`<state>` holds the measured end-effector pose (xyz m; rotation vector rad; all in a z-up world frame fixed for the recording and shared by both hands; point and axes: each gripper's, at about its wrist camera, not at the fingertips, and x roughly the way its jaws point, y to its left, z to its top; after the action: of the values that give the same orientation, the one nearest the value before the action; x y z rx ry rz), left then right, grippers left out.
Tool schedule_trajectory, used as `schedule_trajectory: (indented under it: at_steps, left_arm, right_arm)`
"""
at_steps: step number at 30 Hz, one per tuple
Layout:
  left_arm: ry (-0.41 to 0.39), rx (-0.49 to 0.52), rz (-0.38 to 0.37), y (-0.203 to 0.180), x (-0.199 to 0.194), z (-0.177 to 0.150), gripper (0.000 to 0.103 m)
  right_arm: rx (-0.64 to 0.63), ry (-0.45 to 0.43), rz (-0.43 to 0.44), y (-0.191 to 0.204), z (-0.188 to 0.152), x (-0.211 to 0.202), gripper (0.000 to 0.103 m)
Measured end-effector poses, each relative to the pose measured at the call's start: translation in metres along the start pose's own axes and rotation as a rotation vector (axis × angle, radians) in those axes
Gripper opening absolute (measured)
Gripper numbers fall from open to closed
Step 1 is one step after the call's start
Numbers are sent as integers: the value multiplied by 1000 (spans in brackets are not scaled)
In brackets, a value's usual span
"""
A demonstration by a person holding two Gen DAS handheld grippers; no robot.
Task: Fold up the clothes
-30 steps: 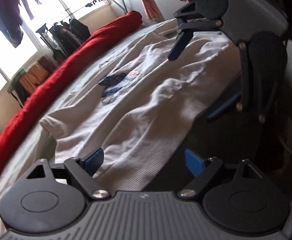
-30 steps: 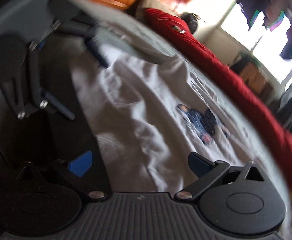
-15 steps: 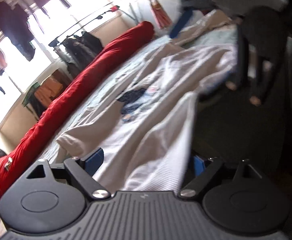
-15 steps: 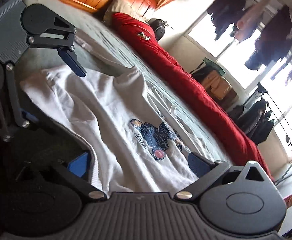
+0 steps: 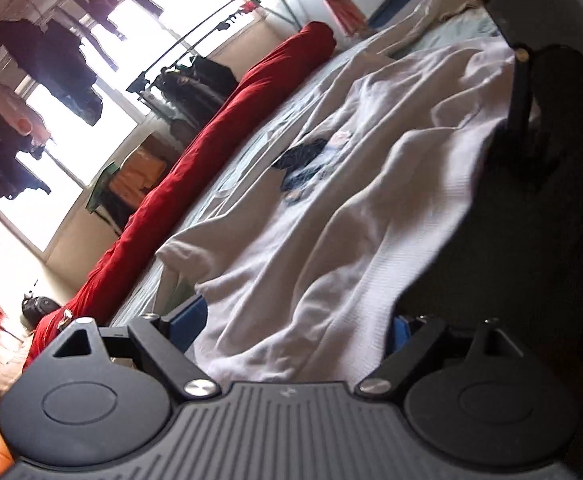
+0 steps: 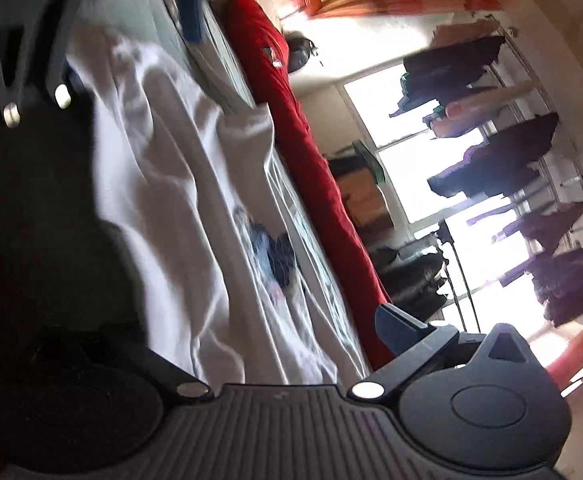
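Note:
A white sweatshirt (image 5: 331,208) with a dark blue chest print (image 5: 303,160) lies spread and wrinkled on the bed. Its ribbed hem lies at the bed's near edge. My left gripper (image 5: 295,322) is open, and the hem lies between its blue pads (image 5: 187,316). In the right wrist view the same sweatshirt (image 6: 179,184) and its print (image 6: 271,256) run away from my right gripper (image 6: 247,340). This gripper is also open, with cloth between its fingers; the left finger is lost in shadow. Each gripper shows at the far end of the hem in the other's view.
A long red rolled blanket (image 5: 219,152) runs along the far side of the pale bed sheet (image 5: 251,148). Dark clothes hang on a rack (image 6: 491,168) by the bright window. A dark bag (image 5: 37,308) sits on the wooden floor. Beside the bed's near edge is deep shadow.
Both grippers have moved in on the hem, and cloth now lies between the fingers of each. The right wrist view has rolled sharply. Both jaws stay wide apart.

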<state>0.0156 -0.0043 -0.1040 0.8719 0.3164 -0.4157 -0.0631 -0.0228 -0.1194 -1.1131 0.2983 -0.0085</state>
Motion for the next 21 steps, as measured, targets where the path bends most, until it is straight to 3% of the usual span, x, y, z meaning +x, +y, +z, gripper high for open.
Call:
schedule_trajectory:
  at_steps: [7,9,11,13,17,19,21]
  left_arm:
    - [-97,7,123,24,-43,6,88]
    - [-130,-10,142,34,-62,6,88]
    - [-125,-32,134,40,-73,6,88]
    - [-105,-57,105,46,-81,6,88]
    - [-96,-125,9,60,-90,5,88]
    - [-77,-220,-46,65,-75,4,88]
    - [-58,-316,-102,70,-59,2,88]
  right_arm:
    - [111,-72,-130,-41,-6,-24,103]
    - [142,-106,-131,-58,-6,-37,103]
    - [157,-130,-54,-71,-9,-51,103]
    - [138,-134,81,-77,-15,-62,103]
    - [94,-35,356,-76,-25,-60,103]
    - [134,-4,427,-84,-32,-57,103]
    - [251,11,460,-103,-39,-48,103]
